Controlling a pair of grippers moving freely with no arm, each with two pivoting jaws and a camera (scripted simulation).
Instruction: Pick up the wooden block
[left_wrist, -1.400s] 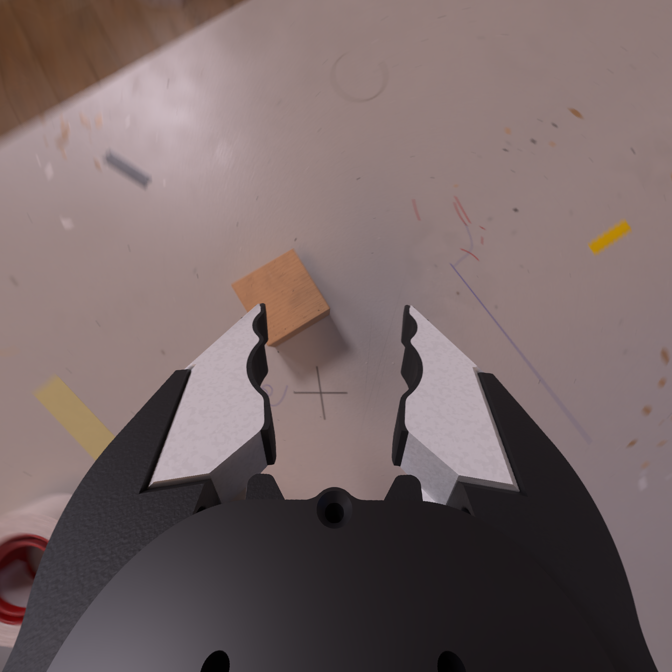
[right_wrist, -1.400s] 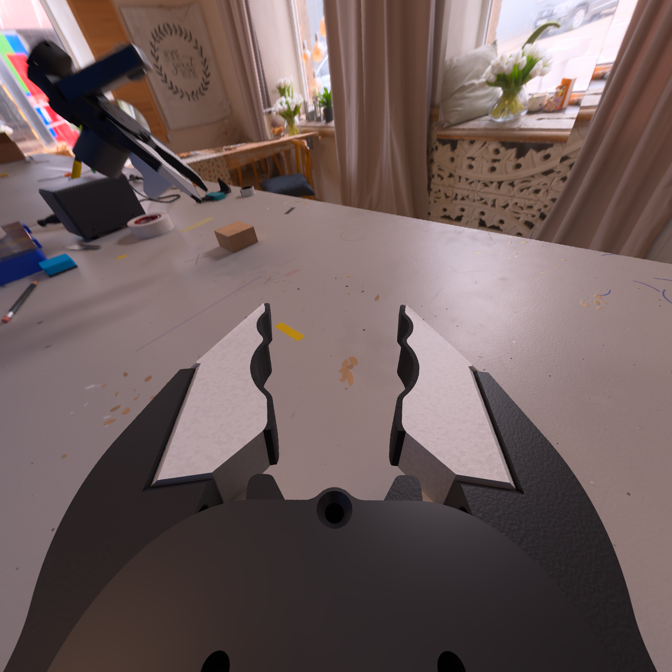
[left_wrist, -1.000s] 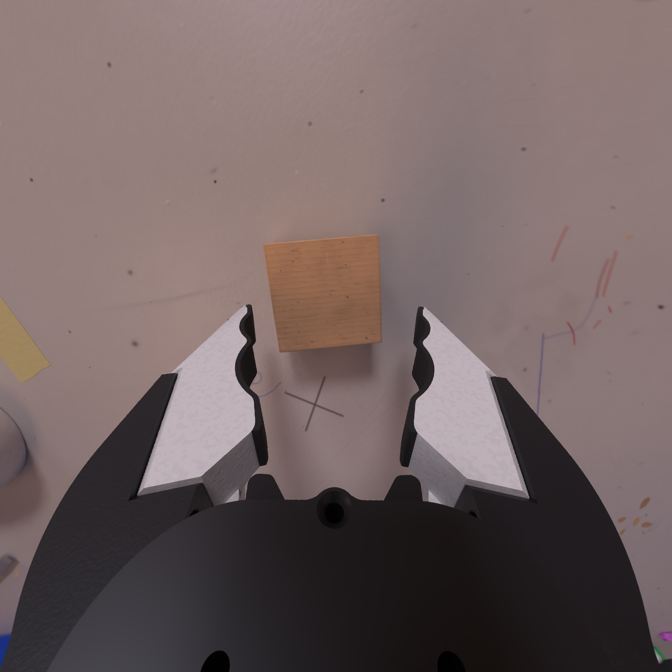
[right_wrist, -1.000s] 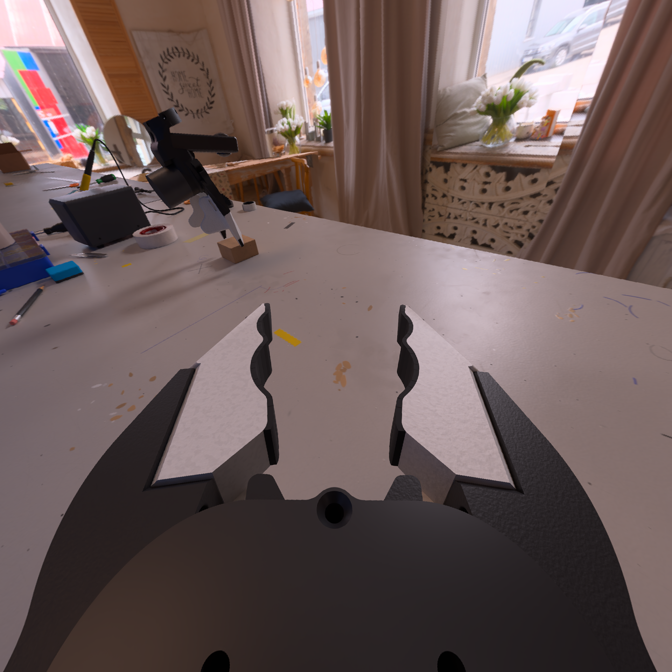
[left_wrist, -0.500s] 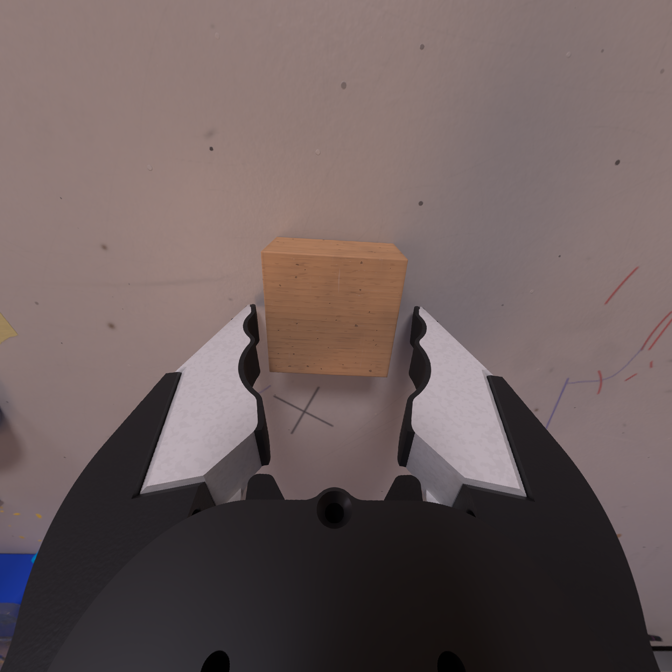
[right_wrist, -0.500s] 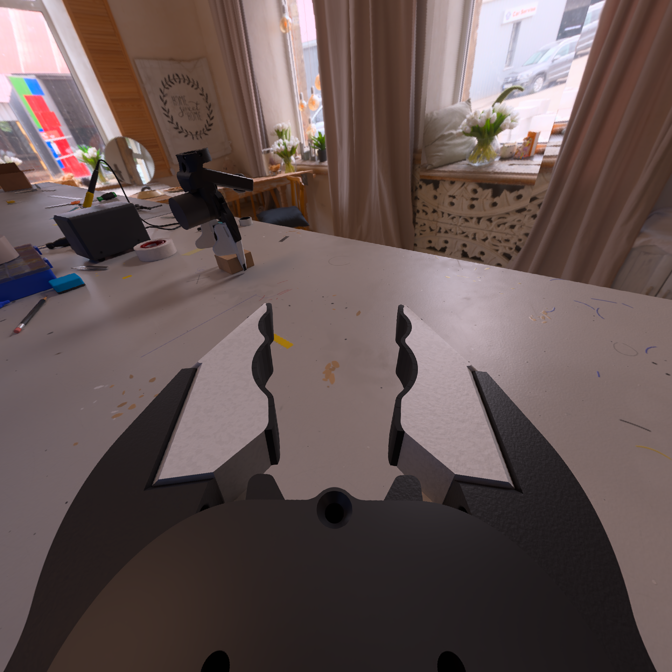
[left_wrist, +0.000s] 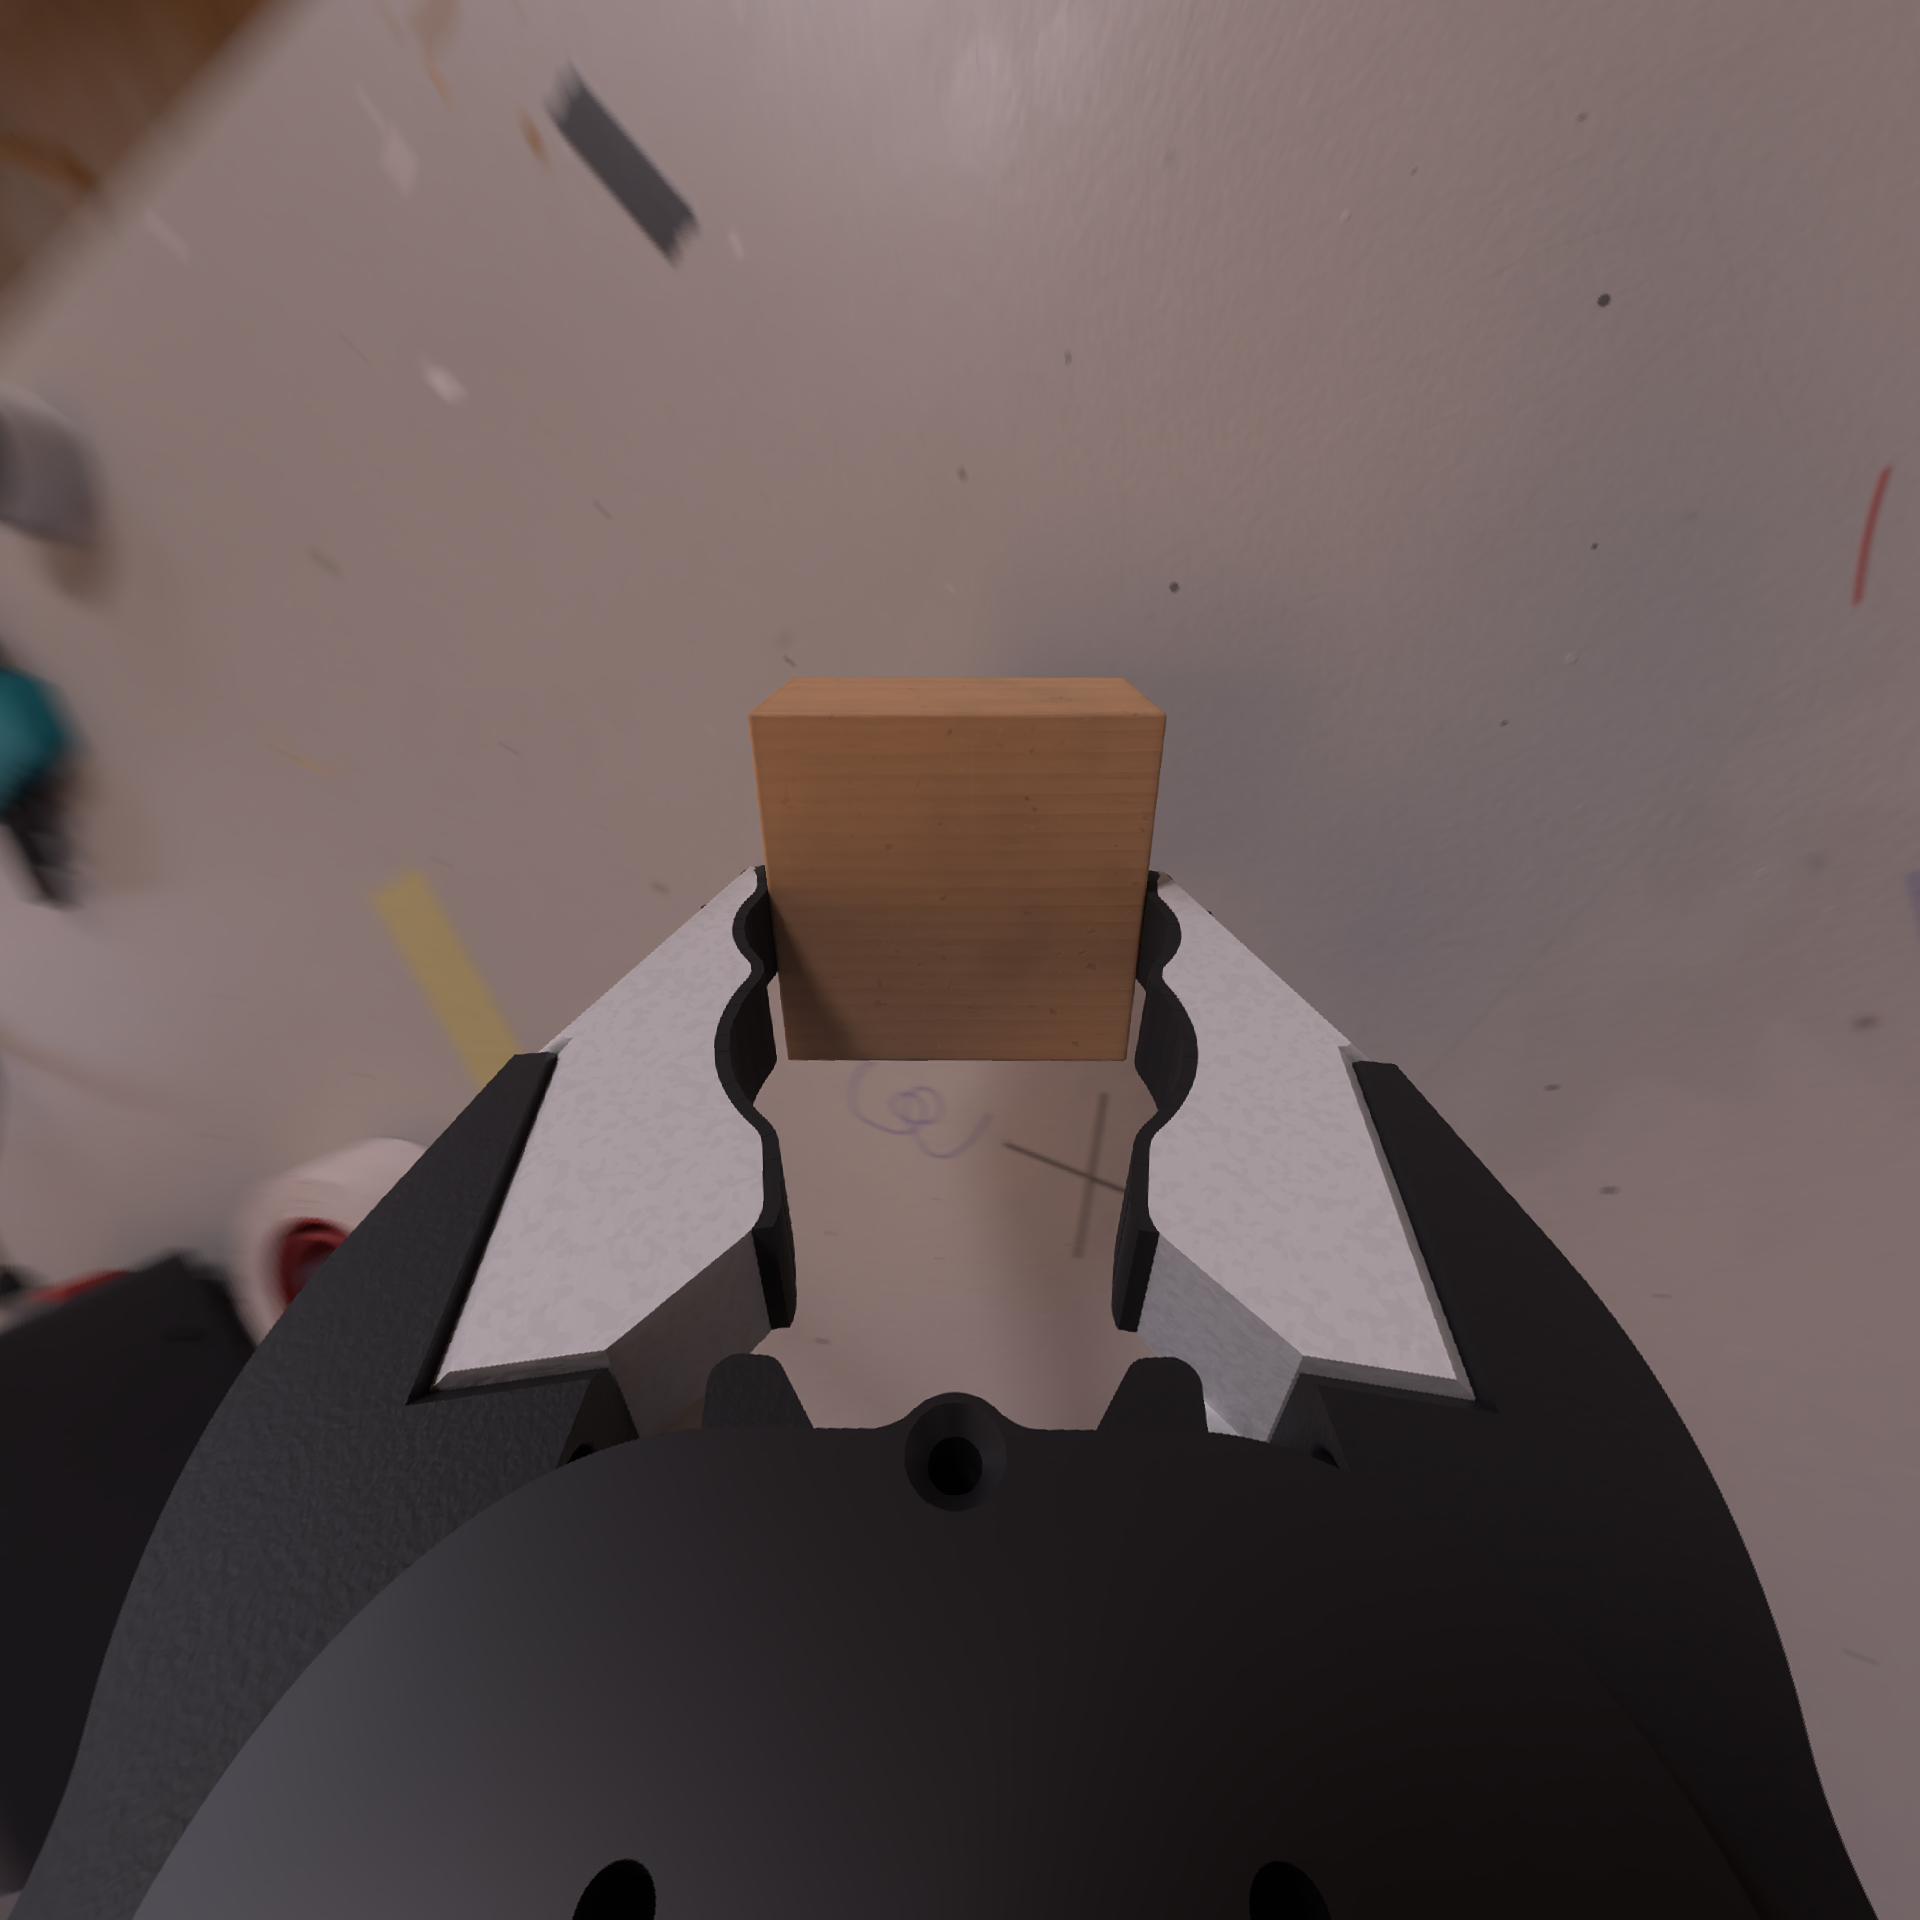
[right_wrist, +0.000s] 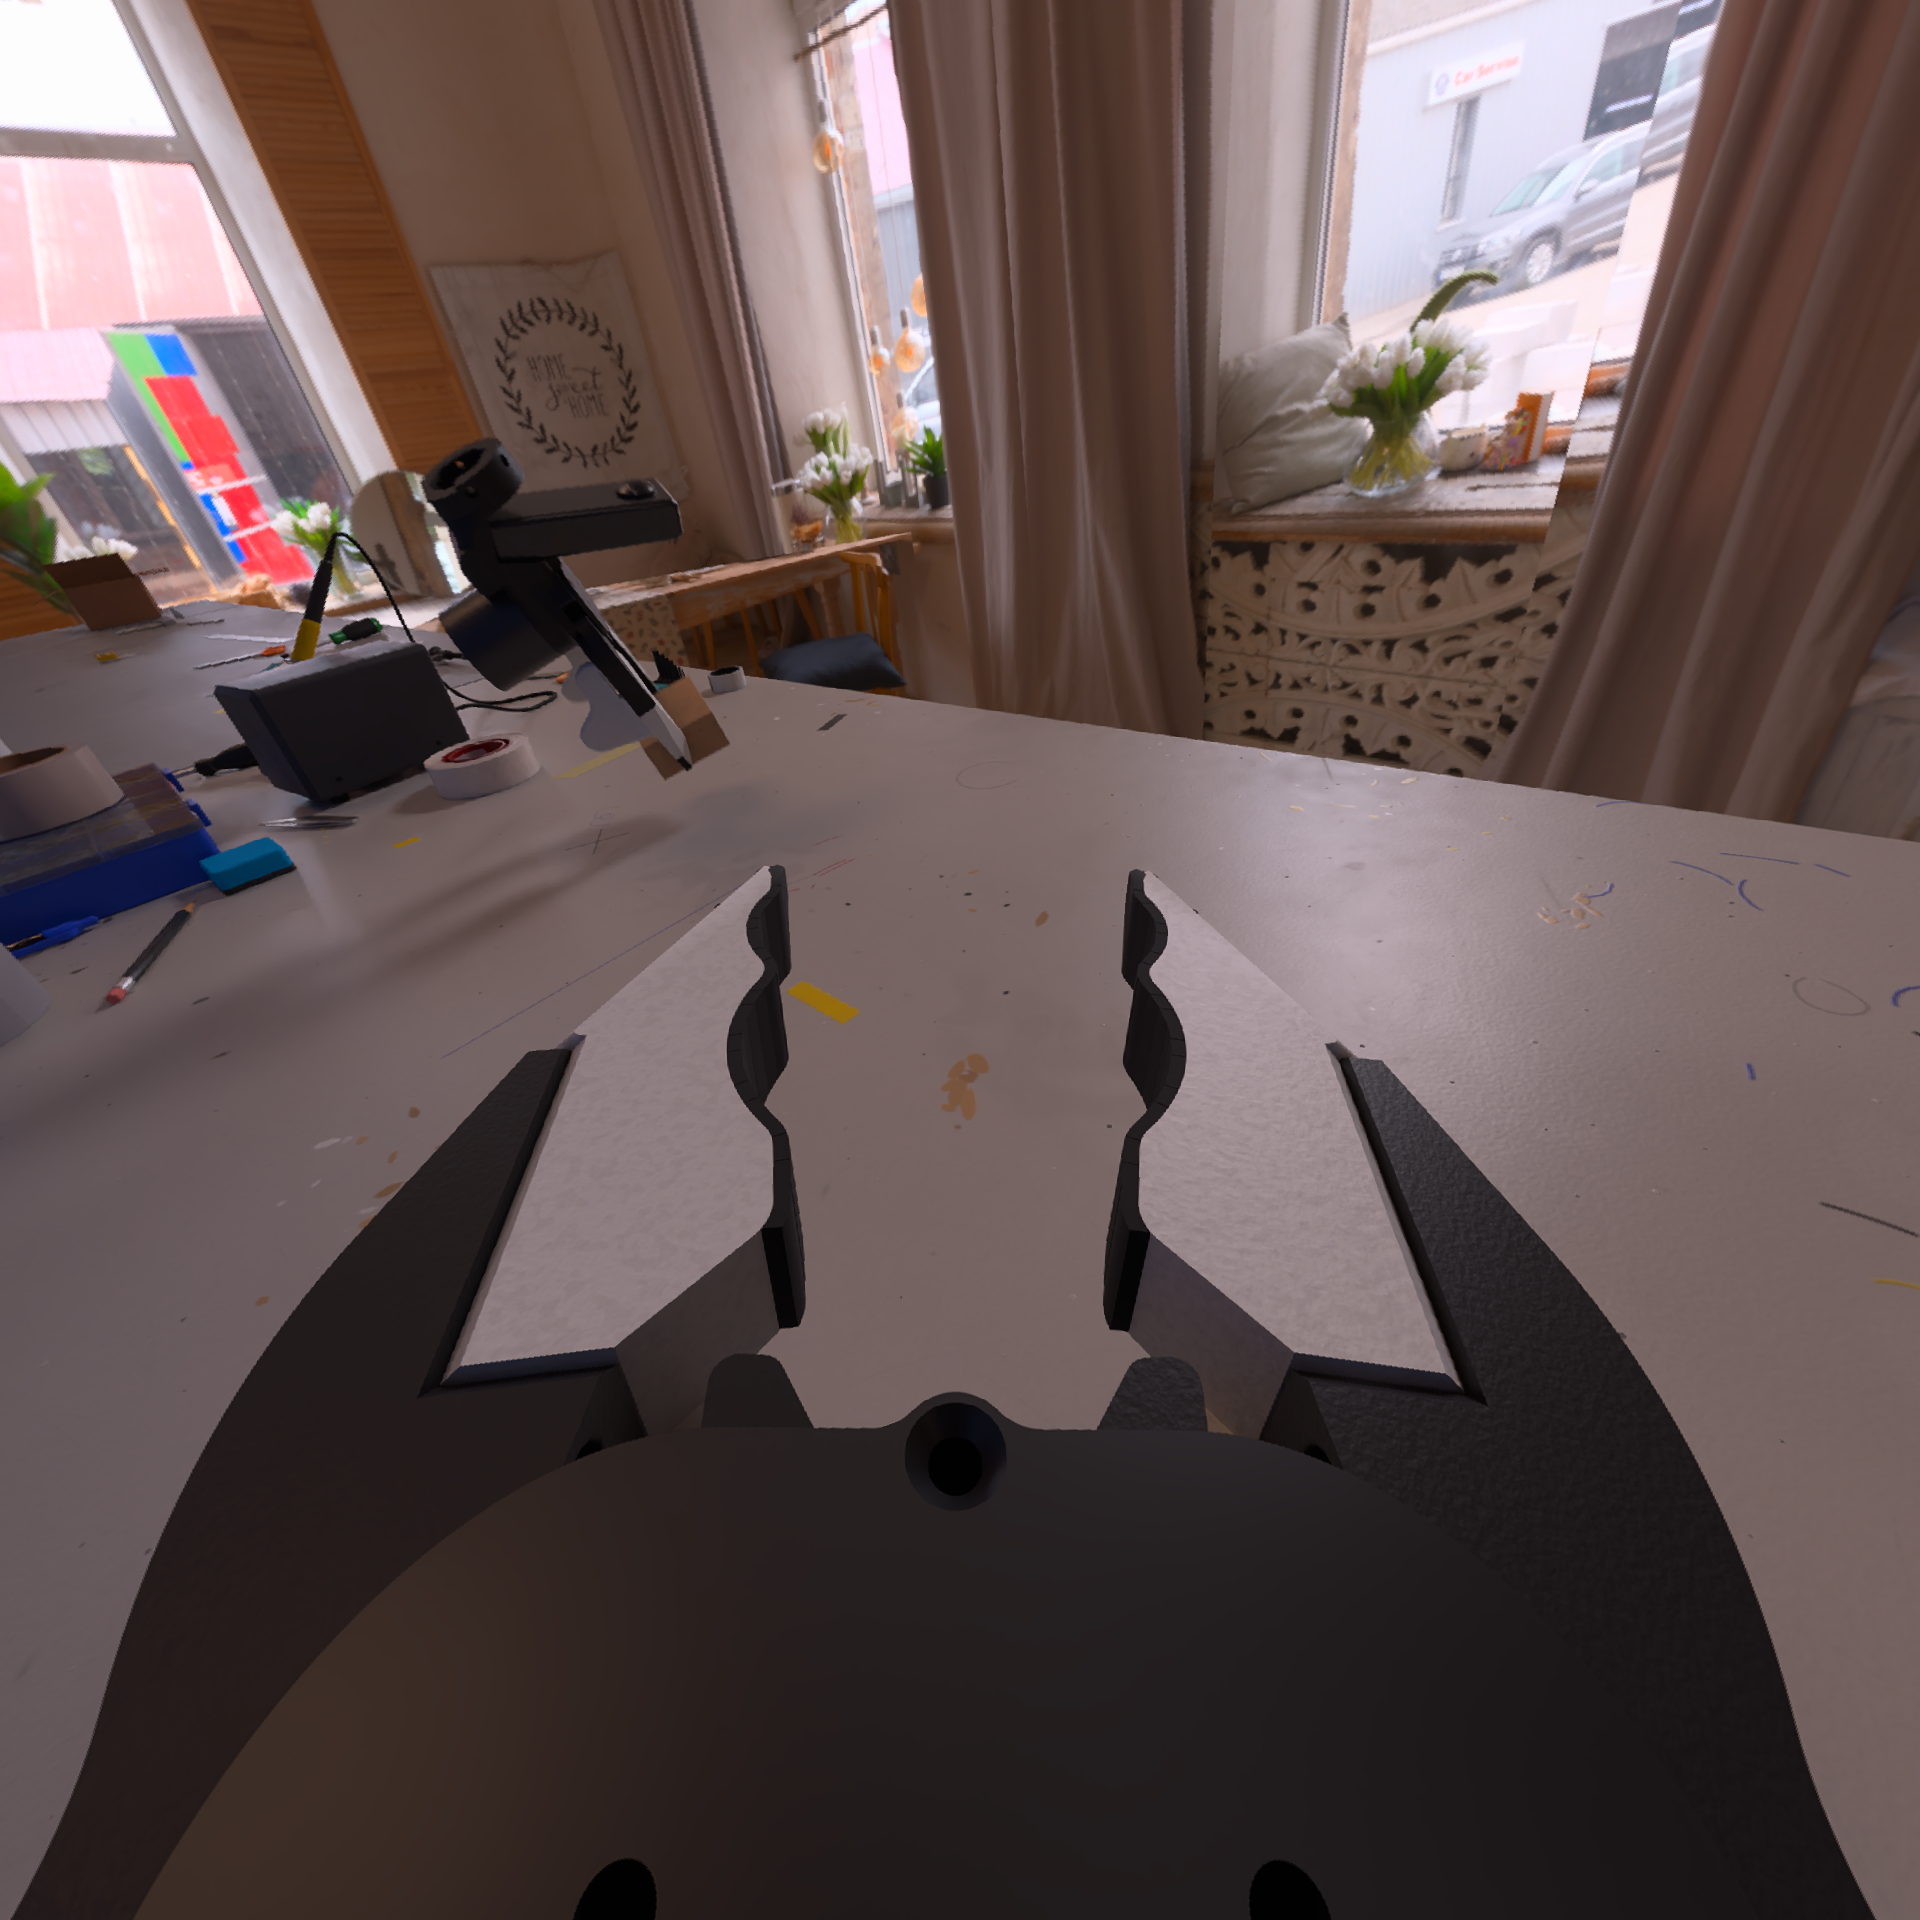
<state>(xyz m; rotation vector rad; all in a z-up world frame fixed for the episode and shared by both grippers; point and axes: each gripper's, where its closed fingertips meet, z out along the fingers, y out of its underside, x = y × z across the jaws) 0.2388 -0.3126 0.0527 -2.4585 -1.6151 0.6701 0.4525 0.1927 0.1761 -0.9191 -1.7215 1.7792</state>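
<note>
Where its two fingertips meet the block's side faces, the left gripper (left_wrist: 954, 914) is clamped on the block (left_wrist: 954, 873), with no gap visible at either side. Only the tips bear on it; the scalloped inner edges farther back stand clear. The block is a plain tan wooden piece with flat faces, sharp square corners, fine parallel grain lines and a few small dark specks. Its near face is shaded and a narrow lighter face shows along the top edge. It projects forward past the fingertips.

Seen from the right wrist view, the block (right_wrist: 698, 727) hangs tilted above the table (right_wrist: 1351, 935), clear of the surface, held by the left gripper (right_wrist: 670, 750) near the far left edge. A soft shadow lies on the table beneath it.

Behind the block in the left wrist view, the table (left_wrist: 1351, 468) carries a pencilled cross (left_wrist: 1086, 1174), a small scribble (left_wrist: 914, 1117), a yellow strip (left_wrist: 442, 977) and a grey strip (left_wrist: 623, 171). A tape roll (left_wrist: 301, 1236) shows blurred at lower left.

The right gripper (right_wrist: 954, 914) stands open, fingers well apart with nothing between them, low over the table, well apart from the block. A black box (right_wrist: 343, 717) and the tape roll (right_wrist: 481, 764) sit near the left gripper.
</note>
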